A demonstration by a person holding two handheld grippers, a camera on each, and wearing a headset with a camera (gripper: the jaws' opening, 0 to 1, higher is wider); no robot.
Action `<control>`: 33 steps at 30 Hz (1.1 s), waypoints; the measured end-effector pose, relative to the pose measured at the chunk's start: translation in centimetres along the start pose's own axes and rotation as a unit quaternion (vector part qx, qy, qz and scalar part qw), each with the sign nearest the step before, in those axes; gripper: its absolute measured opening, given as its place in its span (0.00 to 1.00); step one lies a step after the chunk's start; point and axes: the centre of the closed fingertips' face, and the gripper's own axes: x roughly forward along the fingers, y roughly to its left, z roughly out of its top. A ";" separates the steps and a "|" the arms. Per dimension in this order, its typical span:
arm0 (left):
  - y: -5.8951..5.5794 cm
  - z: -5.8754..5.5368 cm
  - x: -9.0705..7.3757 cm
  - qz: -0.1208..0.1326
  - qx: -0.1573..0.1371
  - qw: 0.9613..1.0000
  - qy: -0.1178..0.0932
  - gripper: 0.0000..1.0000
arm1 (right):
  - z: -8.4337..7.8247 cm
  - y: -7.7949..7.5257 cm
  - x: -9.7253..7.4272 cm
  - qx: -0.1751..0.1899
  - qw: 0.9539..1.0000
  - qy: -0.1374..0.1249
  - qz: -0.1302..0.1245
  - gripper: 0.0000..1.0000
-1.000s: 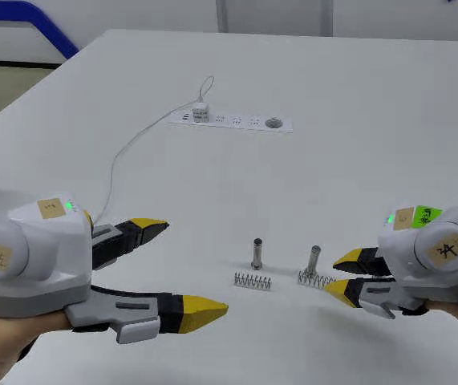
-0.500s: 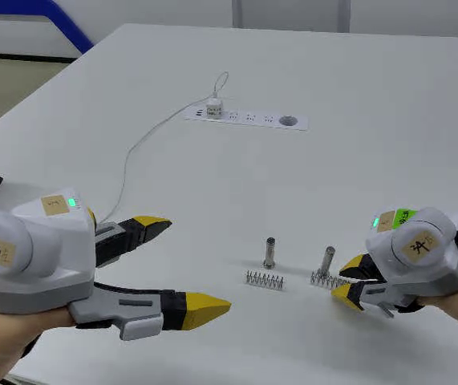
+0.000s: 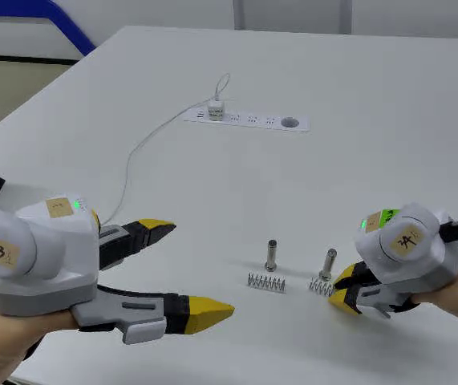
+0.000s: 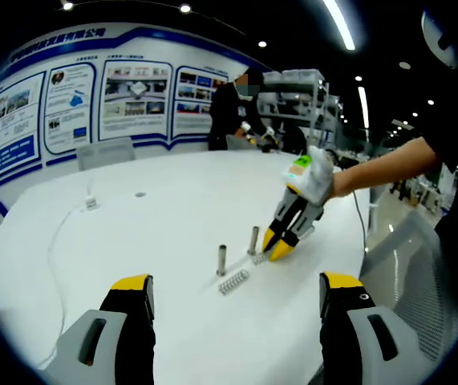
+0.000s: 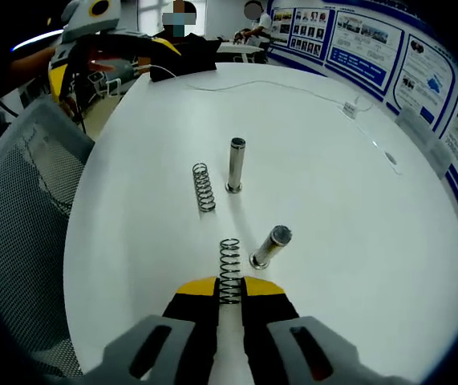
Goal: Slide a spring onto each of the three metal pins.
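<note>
White table [image 3: 212, 192]; flat spring [image 5: 229, 269] in line with right gripper [image 5: 229, 293] jaws clamping it; left gripper [image 4: 237, 283] agape.

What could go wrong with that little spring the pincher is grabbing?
1. The right gripper seems to pinch just one end of the near spring, so the bouncy coil might slip out or flick away.
2. The pin beside that spring stands very close to the jaws. A careless lift or turn could knock it over.
</note>
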 end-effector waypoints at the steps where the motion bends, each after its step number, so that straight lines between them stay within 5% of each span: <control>1: -0.1 0.0 0.0 -0.001 0.001 1.000 0.001 0.87 | -0.1 0.0 0.0 0.007 1.000 0.000 0.002 0.11; 10: -0.8 -0.1 0.5 -0.021 0.007 1.000 0.009 0.84 | 0.0 0.4 -0.4 0.015 1.000 -0.007 -0.006 0.10; 17: -1.4 0.7 1.2 -0.034 0.017 0.999 0.007 0.81 | 1.2 0.9 -2.3 0.000 1.000 -0.026 -0.011 0.10; 25: -3.1 0.2 2.6 -0.066 0.038 0.997 0.027 0.74 | 3.2 1.2 -4.8 -0.025 0.998 -0.053 -0.018 0.10; 33: -4.2 0.6 4.2 -0.082 0.038 0.996 0.017 0.69 | 4.5 2.6 -7.0 -0.058 0.995 -0.074 -0.012 0.10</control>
